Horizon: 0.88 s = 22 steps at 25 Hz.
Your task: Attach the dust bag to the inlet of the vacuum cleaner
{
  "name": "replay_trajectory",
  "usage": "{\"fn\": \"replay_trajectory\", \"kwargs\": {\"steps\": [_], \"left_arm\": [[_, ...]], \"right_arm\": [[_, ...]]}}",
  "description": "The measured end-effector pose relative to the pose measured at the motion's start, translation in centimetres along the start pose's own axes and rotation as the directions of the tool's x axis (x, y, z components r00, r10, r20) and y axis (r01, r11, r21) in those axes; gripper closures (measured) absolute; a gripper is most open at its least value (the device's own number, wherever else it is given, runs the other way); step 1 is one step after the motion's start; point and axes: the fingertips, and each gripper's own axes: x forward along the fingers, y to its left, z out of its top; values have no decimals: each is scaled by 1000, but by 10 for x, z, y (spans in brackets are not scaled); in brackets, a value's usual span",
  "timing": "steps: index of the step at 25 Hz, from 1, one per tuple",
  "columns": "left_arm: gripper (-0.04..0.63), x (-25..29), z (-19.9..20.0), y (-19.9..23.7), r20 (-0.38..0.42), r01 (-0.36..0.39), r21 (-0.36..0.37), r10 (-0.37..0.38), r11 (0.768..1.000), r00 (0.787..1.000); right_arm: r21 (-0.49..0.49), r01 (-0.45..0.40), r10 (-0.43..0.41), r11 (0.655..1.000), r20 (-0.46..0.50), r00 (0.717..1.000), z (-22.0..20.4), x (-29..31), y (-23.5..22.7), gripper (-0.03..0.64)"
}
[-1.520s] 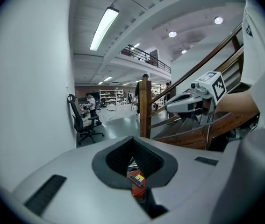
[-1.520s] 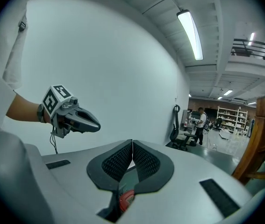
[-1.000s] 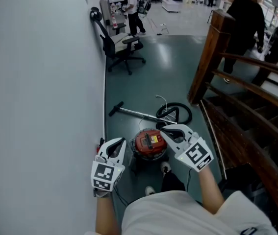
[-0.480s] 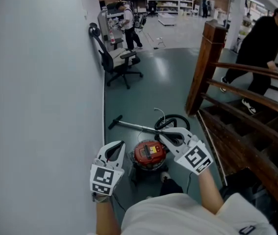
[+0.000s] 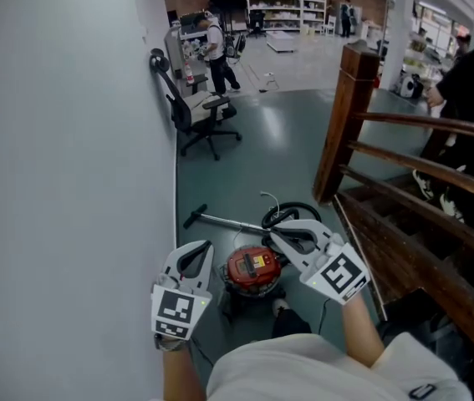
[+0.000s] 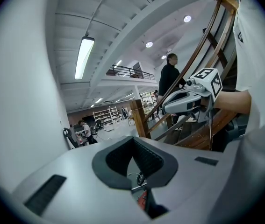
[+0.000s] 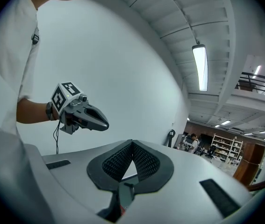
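Observation:
A red canister vacuum cleaner (image 5: 252,267) stands on the dark green floor, its black hose (image 5: 293,214) coiled behind it and its metal wand (image 5: 224,220) lying to the left. No dust bag shows in any view. My left gripper (image 5: 206,246) hangs left of the canister and above it, shut and empty. Over the canister's right side my right gripper (image 5: 275,229) is held, shut with nothing in it. In the left gripper view the left gripper (image 6: 133,139) has its pads meeting at the tip. The right gripper view shows the right gripper (image 7: 132,143) closed the same way.
A white wall (image 5: 69,140) runs close along the left. A wooden stair rail (image 5: 412,161) with a newel post (image 5: 347,115) rises on the right, where a person in dark clothes (image 5: 471,115) climbs. A black office chair (image 5: 196,111) and another person (image 5: 217,48) stand farther back.
Both grippers have risen a little above the vacuum, still shut. The person in dark clothes has walked rightward onto the stairs.

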Motion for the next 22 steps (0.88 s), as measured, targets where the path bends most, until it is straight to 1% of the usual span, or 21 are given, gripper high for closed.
{"fn": "replay_trajectory", "kwargs": {"steps": [3, 7, 14, 22], "left_arm": [[594, 1, -2, -5, -6, 4, 8, -4, 1000, 1000], [594, 1, 0, -3, -9, 5, 6, -5, 1000, 1000], [594, 3, -9, -6, -47, 17, 21, -16, 1000, 999], [595, 3, -13, -8, -59, 26, 22, -25, 999, 998]], "right_arm": [[-2, 8, -8, 1000, -7, 1000, -4, -3, -2, 588], [27, 13, -13, 1000, -3, 1000, -5, -4, -4, 589], [31, 11, -11, 999, -15, 1000, -10, -2, -3, 588], [37, 12, -11, 999, -20, 1000, -13, 0, -1, 589]]}}
